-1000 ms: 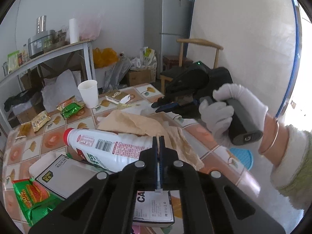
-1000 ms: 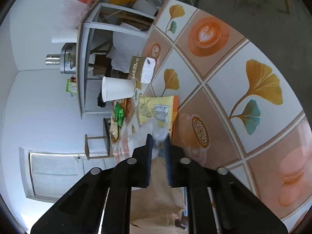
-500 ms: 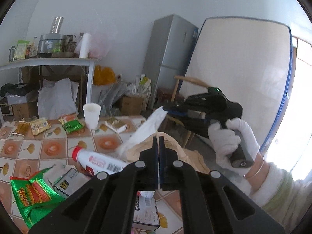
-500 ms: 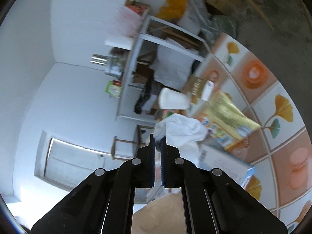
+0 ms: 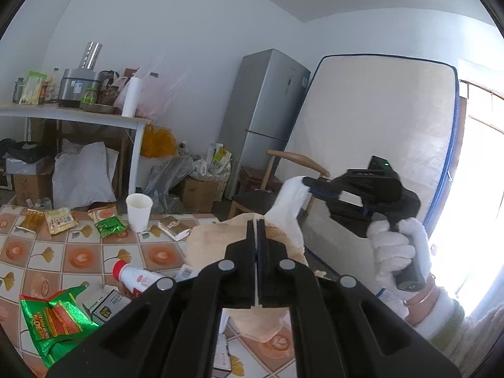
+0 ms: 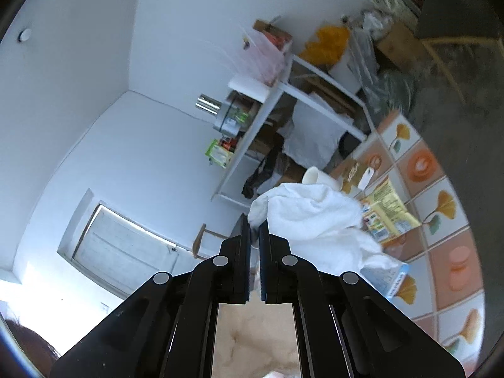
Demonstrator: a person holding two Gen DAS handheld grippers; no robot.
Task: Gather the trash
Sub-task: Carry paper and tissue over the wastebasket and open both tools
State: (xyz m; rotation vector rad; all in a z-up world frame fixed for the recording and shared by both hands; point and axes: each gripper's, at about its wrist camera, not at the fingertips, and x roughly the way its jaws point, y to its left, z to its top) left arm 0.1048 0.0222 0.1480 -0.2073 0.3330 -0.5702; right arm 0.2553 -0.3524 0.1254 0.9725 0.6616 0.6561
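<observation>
My left gripper (image 5: 256, 222) is shut on the rim of a brown paper bag (image 5: 217, 241) and holds it up above the tiled table (image 5: 78, 256). My right gripper (image 6: 255, 220) is shut on a crumpled white tissue (image 6: 312, 217). In the left wrist view the right gripper (image 5: 307, 184) holds that tissue (image 5: 288, 204) just above the bag's mouth. Trash lies on the table: a white bottle with a red cap (image 5: 135, 278), a green snack wrapper (image 5: 56, 315), a paper cup (image 5: 138, 208) and small packets (image 5: 108, 223).
A small carton (image 5: 107, 299) lies by the bottle. A yellow packet (image 6: 387, 211) and a blue-white box (image 6: 390, 280) lie on the table. A wooden chair (image 5: 267, 186), a fridge (image 5: 264, 116), a mattress (image 5: 378, 132) and a cluttered shelf table (image 5: 72, 116) stand behind.
Both grippers have risen. The right gripper lifted the tissue off the table and carried it to above the bag. The left gripper raised the bag's rim.
</observation>
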